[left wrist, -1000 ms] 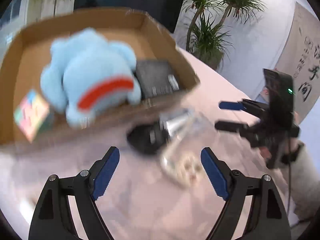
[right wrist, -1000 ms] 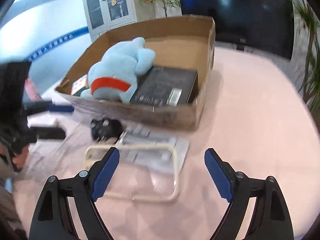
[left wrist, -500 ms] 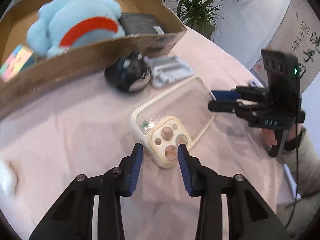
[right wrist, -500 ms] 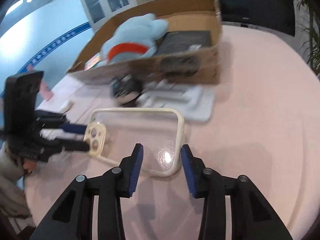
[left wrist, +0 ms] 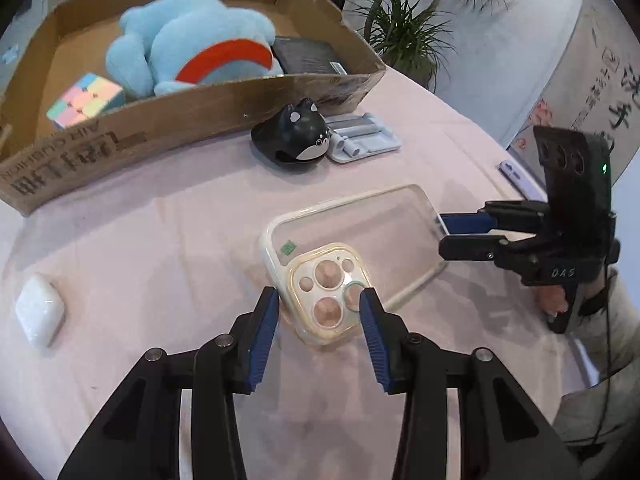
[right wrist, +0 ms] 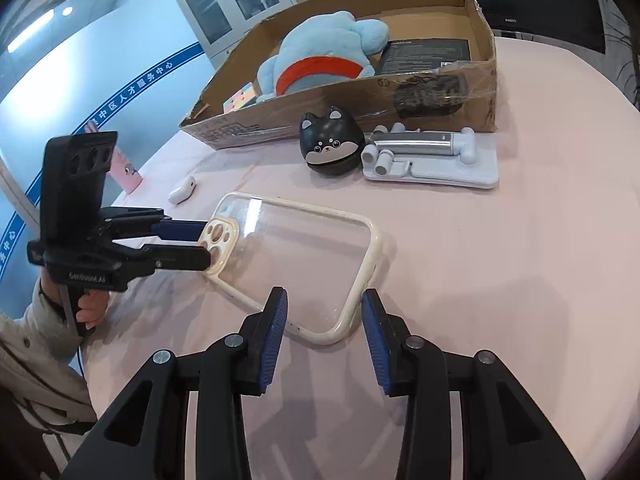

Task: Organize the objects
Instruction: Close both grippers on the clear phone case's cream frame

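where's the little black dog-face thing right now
The black dog-face case sits on the pink table just in front of the cardboard box, touching the left end of the grey stand.

Plush toy lies in the box.

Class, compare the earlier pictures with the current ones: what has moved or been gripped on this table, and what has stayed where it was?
Both grippers came in on the clear phone case, their jaws closing from wide to narrow. The left gripper now brackets its camera end, the right gripper its opposite corner; a firm grip on either end cannot be confirmed. The cardboard box, the black cat-shaped case and the grey stand stayed put.
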A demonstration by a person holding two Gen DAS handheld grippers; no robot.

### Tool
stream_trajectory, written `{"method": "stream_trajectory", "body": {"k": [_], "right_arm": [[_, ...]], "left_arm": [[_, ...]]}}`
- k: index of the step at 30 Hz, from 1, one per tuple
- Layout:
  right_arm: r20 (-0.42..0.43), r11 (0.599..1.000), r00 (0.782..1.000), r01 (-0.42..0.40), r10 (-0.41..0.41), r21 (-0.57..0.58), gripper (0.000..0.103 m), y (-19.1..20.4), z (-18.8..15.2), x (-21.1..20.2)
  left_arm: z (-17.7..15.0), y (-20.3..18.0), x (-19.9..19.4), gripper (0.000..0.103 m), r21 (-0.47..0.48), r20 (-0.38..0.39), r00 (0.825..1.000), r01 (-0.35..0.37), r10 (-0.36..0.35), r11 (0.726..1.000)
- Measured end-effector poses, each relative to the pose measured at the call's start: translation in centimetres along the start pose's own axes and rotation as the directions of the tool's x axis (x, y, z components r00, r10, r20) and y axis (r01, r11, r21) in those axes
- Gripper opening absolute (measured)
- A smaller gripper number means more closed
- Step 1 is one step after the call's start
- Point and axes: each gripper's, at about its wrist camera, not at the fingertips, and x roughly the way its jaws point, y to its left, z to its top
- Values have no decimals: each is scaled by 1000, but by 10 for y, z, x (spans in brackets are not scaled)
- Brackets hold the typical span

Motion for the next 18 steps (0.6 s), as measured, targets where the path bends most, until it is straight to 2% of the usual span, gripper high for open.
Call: {"method": "stream_trajectory", "body": {"k": [3,6,8,10,14,16,18], "right_arm": [[-7,1000,1000,8,-9,-14,36,6,1,3],[-24,999,999,39,-40,-30,36,9,3,7],[-29,999,999,41,-42,-29,36,10,5,8],[-33,999,999,38,-39,-29,38,10,7,10],[-35,1000,999,-22,21,-13,69,13,10,14],[-33,998,999,19,-21,-53,70,21,10,17],[-29,998,999,21,-22,-52,73,22,10,18]], "left_arm": [[0,-4,-3,39,24,1,999,-41,41,999],[-3,-2,-4,42,18,-8,1000,-22,22,1000],[-4,2,1,52,1,-21,1000,-8,8,1000],[-5,7,6,56,-16,-29,1000,-10,10,1000],[-4,2,10,55,-14,-24,1000,-2,1,1000],[-4,2,9,53,-13,-17,1000,-10,10,1000],[-5,6,8,49,-35,-11,1000,3,-4,999]]}}
